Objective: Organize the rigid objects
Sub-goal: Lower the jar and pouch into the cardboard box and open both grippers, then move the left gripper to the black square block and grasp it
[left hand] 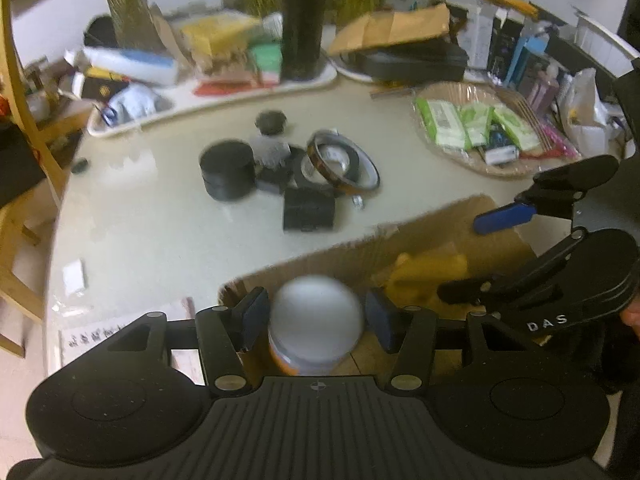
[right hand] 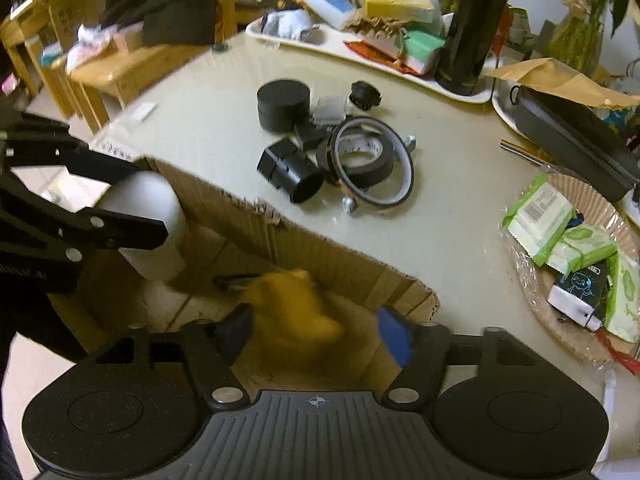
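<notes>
- Cardboard box (right hand: 304,240) sits at the desk's (right hand: 224,120) near edge.
- Left tool (left hand: 316,316) grips a white-capped bottle (left hand: 316,320) over the box.
- Right tool (right hand: 316,332) is open, pads clear of the yellow object (right hand: 296,308) lying in the box.
- Black parts and tape rolls (right hand: 360,156) lie mid-desk.

We see dim, warm indoor light glaring softly off the table (left hand: 160,216), with motion blur, close objects unfocused and fisheye-bent edges.
</notes>
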